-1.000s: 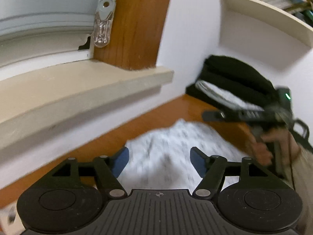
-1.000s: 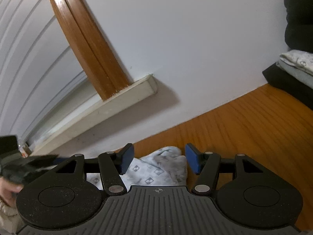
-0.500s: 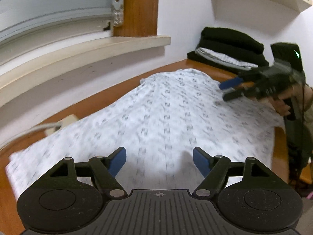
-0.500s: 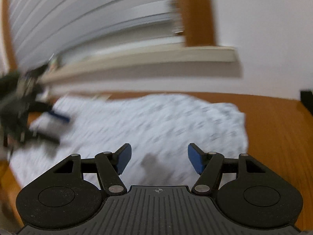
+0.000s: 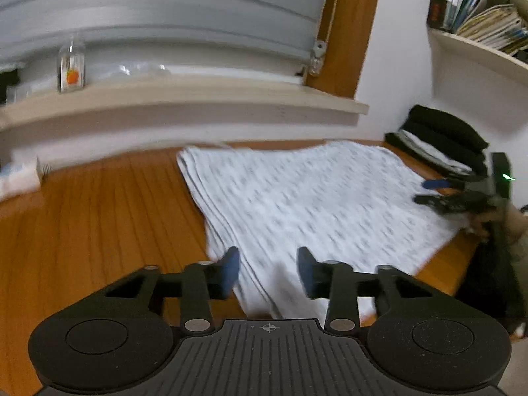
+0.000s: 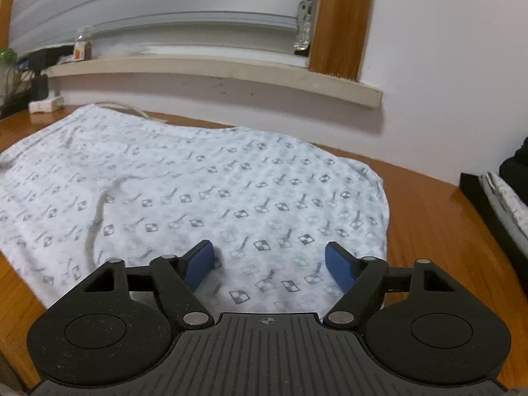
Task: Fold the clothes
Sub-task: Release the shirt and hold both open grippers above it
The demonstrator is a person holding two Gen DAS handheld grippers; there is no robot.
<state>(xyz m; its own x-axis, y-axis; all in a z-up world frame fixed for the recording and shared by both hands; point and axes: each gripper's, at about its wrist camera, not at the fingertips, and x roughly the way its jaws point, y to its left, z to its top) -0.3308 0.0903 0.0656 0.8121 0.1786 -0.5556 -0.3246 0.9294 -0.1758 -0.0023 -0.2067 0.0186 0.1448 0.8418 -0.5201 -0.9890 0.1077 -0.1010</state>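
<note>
Evidently we stood mid-fold: both grippers, left gripper [image 5: 265,270] and right gripper [image 6: 269,264], gaped empty over the spread patterned garment [image 6: 198,178]; next we needed an edge.

Motion blur smeared the garment's [image 5: 313,198] print in the left wrist view. The folded stack [image 6: 505,198] was cut off by the right wrist view's edge. The bottle's [image 5: 70,66] label was illegible.

No readable text — bottle [image 5: 70,66] label blurred, book spines [image 5: 462,0] illegible, garment [image 6: 198,191] print only a pattern
</note>
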